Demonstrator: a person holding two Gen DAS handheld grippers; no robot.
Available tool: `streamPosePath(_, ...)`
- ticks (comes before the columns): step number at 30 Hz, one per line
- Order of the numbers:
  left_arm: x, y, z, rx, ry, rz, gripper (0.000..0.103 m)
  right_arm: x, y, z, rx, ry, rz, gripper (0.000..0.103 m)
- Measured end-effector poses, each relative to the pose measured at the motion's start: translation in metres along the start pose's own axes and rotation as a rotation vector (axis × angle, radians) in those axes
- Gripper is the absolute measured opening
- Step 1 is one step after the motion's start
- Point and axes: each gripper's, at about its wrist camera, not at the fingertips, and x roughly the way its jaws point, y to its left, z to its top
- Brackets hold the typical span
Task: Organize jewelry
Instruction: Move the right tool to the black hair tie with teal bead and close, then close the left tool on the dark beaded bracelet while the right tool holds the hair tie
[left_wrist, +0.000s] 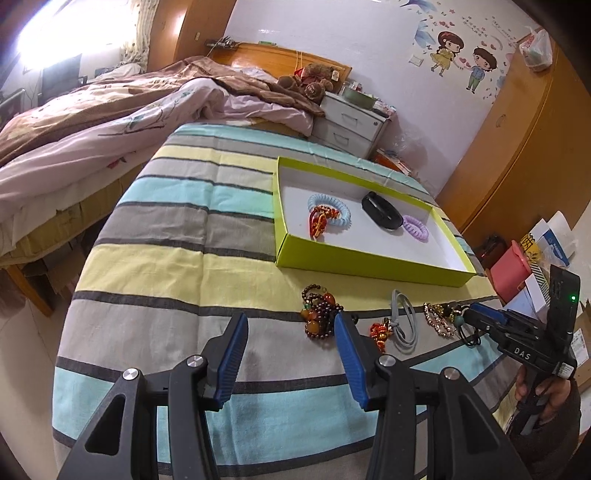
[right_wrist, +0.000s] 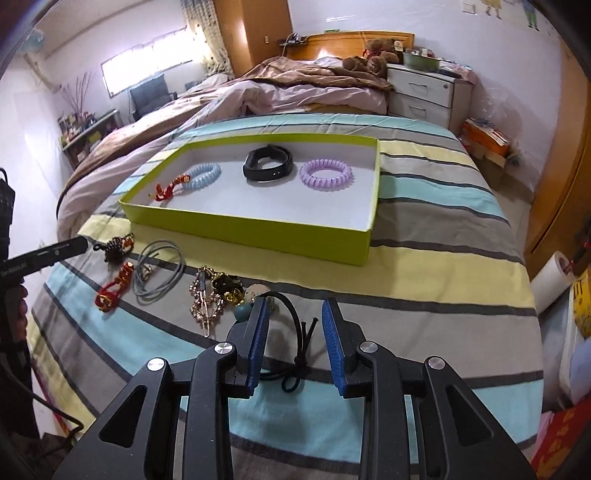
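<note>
Jewelry lies scattered on our striped desk cloth (left_wrist: 155, 266), in front of the green box (right_wrist: 258, 225). Inside that box we see a blue coil band (right_wrist: 202, 174), a black wristband (right_wrist: 267, 163), a purple coil band (right_wrist: 325, 173) and a red knot charm (right_wrist: 166, 190). Our left gripper (left_wrist: 291, 332) hangs released just beside the brown bead bracelet (left_wrist: 319, 312). Our right gripper (right_wrist: 293, 314) is spread wide around a black cord (right_wrist: 299, 343), not clenched on it.
</note>
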Motion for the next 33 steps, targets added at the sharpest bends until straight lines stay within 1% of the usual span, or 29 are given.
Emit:
streamPosePath(4, 0.002, -0.001, 0.0, 0.006, 0.004, 0.009, 0.048, 0.005, 0.0, -0.001, -0.005, 0.019, -0.008, 0.031)
streamPosePath(10, 0.007, -0.005, 0.0, 0.01, 0.018, 0.01, 0.049, 0.004, 0.0, 0.0, -0.012, 0.016, -0.016, 0.03)
streamPosePath(12, 0.009, -0.008, 0.0, 0.017, 0.024, 0.005, 0.049, 0.003, 0.001, -0.001, -0.011, 0.01, -0.025, 0.023)
streamPosePath(13, 0.01, -0.009, 0.0, 0.017, 0.027, 0.004, 0.049, 0.001, 0.001, -0.002, -0.013, 0.005, -0.025, 0.017)
streamPosePath(15, 0.012, -0.01, 0.0, 0.016, 0.033, 0.003, 0.049, 0.0, 0.003, -0.002, -0.023, 0.003, -0.015, 0.012)
streamPosePath(16, 0.013, -0.011, 0.0, 0.014, 0.034, 0.005, 0.049, 0.001, 0.003, -0.002, -0.026, 0.002, -0.017, 0.007)
streamPosePath(18, 0.013, -0.012, 0.0, 0.018, 0.034, 0.002, 0.049, 0.0, 0.003, -0.002, -0.026, -0.004, -0.017, 0.004)
streamPosePath(25, 0.019, -0.017, -0.001, 0.033, 0.05, 0.005, 0.049, -0.009, -0.001, -0.003, 0.002, -0.047, 0.01, 0.003)
streamPosePath(28, 0.024, -0.019, 0.001, 0.039, 0.067, 0.021, 0.049, -0.015, -0.003, -0.003, 0.02, -0.072, 0.024, 0.003)
streamPosePath(33, 0.028, -0.024, 0.002, 0.06, 0.069, 0.024, 0.049, -0.022, -0.004, -0.004, 0.037, -0.1, 0.036, 0.003)
